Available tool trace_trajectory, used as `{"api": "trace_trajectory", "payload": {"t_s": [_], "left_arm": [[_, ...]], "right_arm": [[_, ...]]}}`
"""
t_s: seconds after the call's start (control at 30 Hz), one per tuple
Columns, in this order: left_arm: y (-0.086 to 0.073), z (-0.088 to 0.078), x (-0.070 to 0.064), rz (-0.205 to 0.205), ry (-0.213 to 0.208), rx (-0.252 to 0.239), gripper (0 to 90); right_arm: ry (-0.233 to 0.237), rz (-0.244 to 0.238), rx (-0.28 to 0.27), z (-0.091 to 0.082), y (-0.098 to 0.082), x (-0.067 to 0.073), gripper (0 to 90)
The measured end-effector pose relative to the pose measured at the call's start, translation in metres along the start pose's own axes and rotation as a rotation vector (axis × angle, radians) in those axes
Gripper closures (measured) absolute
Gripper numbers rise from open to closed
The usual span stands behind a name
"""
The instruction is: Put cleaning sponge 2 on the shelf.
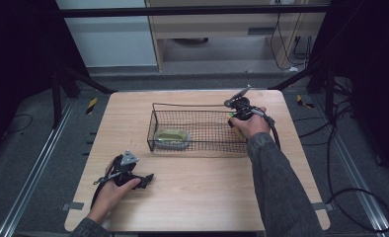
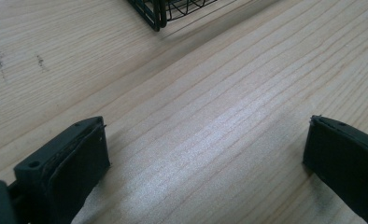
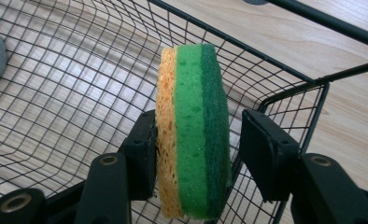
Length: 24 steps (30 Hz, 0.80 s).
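Black jaws of the right gripper [image 3: 196, 154] rose from the bottom of the right gripper view with a sponge [image 3: 194, 130] standing on edge between them. One jaw's pad lay flat against the sponge's orange-yellow face; the other jaw stood just clear of the dark green face, a narrow gap showing between pad and sponge. So the jaws were part-way open and no longer squeezing, and the sponge was not clamped. It reached up well past the jaw tips and ran down out of sight between them.

It was a layered sponge: a coarse, porous orange-yellow slab on one side, a bright green middle, and a thin dark green scouring layer on the other. Its edges looked rounded and its shape uncompressed.

Beyond and around the jaws ran the black wire basket [image 3: 285, 70], the sponge sitting inside it close to a corner where the rim met the end wall. In the high view, the right gripper [image 1: 235, 117] was at the basket's [image 1: 197, 106] right end, held by the right hand [image 1: 252, 124].

At the near left of the wooden table [image 1: 192, 197], well apart from the basket, the left gripper [image 1: 145, 178] rested in the left hand [image 1: 111, 192]. Its jaws stood wide apart over bare wood, holding nothing.
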<state>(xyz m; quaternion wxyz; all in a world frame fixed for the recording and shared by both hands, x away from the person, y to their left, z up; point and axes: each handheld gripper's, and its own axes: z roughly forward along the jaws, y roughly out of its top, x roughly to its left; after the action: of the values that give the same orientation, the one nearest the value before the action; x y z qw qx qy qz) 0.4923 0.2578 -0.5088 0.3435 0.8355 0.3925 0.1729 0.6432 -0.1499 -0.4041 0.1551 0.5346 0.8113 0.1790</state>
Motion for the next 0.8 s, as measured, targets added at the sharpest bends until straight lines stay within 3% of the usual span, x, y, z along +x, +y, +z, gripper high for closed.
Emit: {"api": "trace_trajectory", "payload": {"t_s": [0.3,0.47,0.67,0.8], "left_arm": [[0.000,0.000,0.000,0.000,-0.002,0.000,0.0],[0.000,0.000,0.000,0.000,-0.002,-0.001,0.0],[0.000,0.000,0.000,0.001,-0.002,0.000,0.0],[0.000,0.000,0.000,0.001,-0.002,0.000,0.0]], "right_arm": [[0.014,-0.002,0.001,0.000,0.000,0.008,40.8],[0.042,0.020,-0.006,-0.003,-0.001,0.013,29.6],[0.060,0.024,-0.048,-0.008,-0.005,0.020,13.6],[0.070,0.022,-0.106,-0.018,-0.009,0.019,8.3]]}}
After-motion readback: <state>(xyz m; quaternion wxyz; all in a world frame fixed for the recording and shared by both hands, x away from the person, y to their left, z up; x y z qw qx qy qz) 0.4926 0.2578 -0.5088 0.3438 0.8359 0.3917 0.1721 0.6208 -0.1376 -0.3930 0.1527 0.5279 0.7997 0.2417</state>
